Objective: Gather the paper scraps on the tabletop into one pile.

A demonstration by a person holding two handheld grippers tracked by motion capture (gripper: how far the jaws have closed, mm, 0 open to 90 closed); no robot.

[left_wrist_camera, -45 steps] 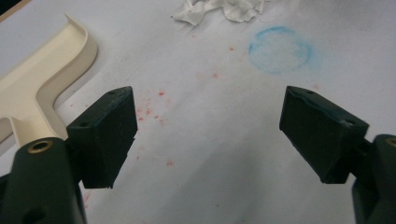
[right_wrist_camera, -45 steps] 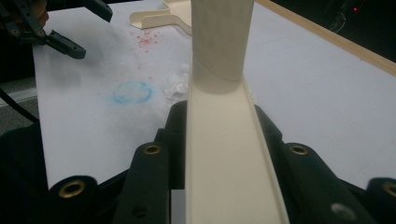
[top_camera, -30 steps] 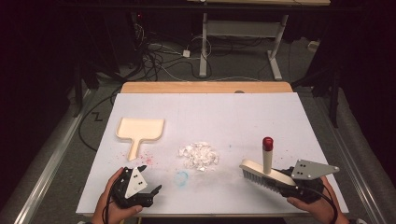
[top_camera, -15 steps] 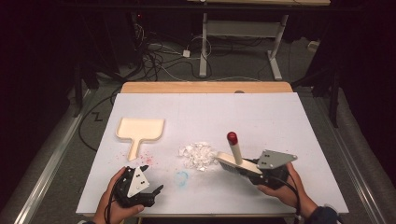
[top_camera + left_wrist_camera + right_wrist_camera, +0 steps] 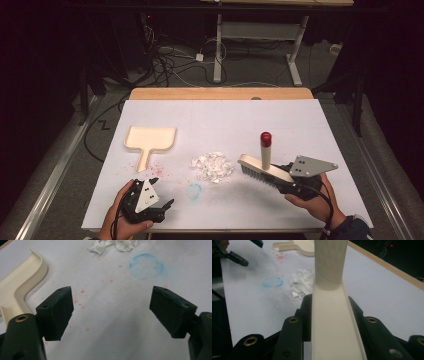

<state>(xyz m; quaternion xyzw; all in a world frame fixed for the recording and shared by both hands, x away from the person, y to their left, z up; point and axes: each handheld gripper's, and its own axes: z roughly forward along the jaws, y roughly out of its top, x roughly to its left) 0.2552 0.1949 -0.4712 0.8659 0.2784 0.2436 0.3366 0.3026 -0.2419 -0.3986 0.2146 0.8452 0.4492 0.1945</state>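
— White paper covers the table (image 5: 320,125), dark floor and cables behind. Where's the brush?

— The brush (image 5: 262,167) is clamped by its back end in the right gripper (image 5: 292,181), bristles down, just right of the scraps (image 5: 212,166). Its red-tipped handle stands upright.

— How will it handle?

— Light, stiff plastic, I'd judge; the smooth back could twist between the pads, so a firm hold near its middle seems best. The scraps look like torn tissue, featherweight, likely to scatter under a quick stroke.

— And the other hand?

— The left gripper (image 5: 159,200) rests low with jaws wide apart, nothing between them. The dustpan (image 5: 149,139) lies just beyond it; the handle is the place to take hold.
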